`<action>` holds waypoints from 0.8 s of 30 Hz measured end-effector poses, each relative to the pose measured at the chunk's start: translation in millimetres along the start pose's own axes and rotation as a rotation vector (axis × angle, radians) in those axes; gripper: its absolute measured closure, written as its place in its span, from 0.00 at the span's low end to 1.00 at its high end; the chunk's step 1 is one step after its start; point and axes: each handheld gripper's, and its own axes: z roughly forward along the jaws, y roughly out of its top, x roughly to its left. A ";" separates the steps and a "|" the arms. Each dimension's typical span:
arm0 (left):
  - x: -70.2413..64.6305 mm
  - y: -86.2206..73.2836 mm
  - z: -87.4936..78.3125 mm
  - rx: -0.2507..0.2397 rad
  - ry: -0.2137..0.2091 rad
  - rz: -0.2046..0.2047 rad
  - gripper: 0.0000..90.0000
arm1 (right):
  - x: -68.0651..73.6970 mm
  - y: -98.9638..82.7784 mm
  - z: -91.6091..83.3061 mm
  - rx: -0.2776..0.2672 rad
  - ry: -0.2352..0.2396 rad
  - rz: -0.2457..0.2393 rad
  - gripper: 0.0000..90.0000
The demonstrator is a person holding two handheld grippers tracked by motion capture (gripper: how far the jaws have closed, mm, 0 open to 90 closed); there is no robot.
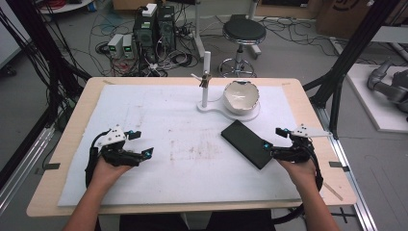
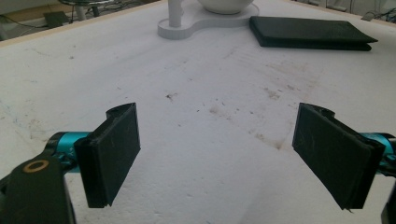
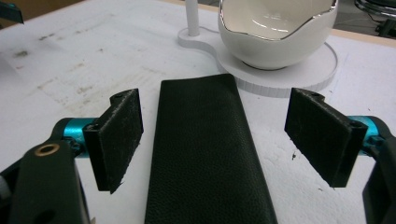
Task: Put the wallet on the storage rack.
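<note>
Left hand-held gripper [image 1: 141, 142]: held over the left part of the worktop; jaws set wide apart; nothing is gripped or touched. In the left gripper view [image 2: 217, 158] bare white sheet is seen between the pads.
Right hand-held gripper [image 1: 274, 140]: held at the right side of the worktop; jaws set wide apart, with nothing clamped. In the right gripper view [image 3: 212, 140] the near end of the black case is framed between the two pads, a gap being left on each side.
Black case [image 1: 247, 143]: flat, leather-like, laid on the white sheet right of centre, its long axis turned diagonally; located just in front of the white stand.
White bowl [image 1: 241, 96]: wavy-rimmed, seated on the round base of the stand.
White stand [image 1: 206, 103]: flat base with an upright post, placed at the far middle of the worktop.
Worktop [image 1: 67, 144]: pale wood, covered by a stained white sheet [image 1: 163, 125].
Background: a round stool [image 1: 244, 32] and cabling are seen on the floor beyond.
</note>
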 end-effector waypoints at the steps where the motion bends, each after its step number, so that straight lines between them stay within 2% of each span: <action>1: -0.1 2.0 0.5 0.004 0.012 0.005 0.17 | -1.9 -0.3 0.2 0.004 0.000 -0.003 0.22; 5: -0.7 2.3 0.8 0.012 0.015 0.008 0.17 | -10.7 -1.4 -2.0 0.008 -0.004 0.030 0.22; 8: 0.9 1.7 1.7 0.018 0.021 0.007 0.17 | -15.9 -2.3 -2.0 0.013 -0.007 0.038 0.22; 11: 1.7 1.6 3.6 0.017 0.028 -0.006 0.17 | -24.3 -5.1 -0.5 0.042 -0.020 0.028 0.22; 14: 0.3 0.7 4.6 0.032 0.021 0.002 0.17 | -27.5 -6.7 0.0 0.050 -0.021 0.051 0.22; 18: -4.5 -2.7 5.2 0.057 0.001 0.021 0.17 | -36.1 -9.6 10.3 0.111 0.007 0.085 0.22; 19: -4.5 -2.7 5.2 0.057 0.001 0.021 0.17 | -36.1 -9.6 10.3 0.111 0.007 0.085 0.22; 21: -6.0 -3.0 3.1 0.054 -0.001 0.027 0.17 | -40.7 -12.6 19.9 0.164 0.025 0.102 0.22; 24: -6.2 -2.9 0.8 0.048 -0.002 0.024 0.17 | -44.6 -15.7 26.3 0.202 0.036 0.111 0.22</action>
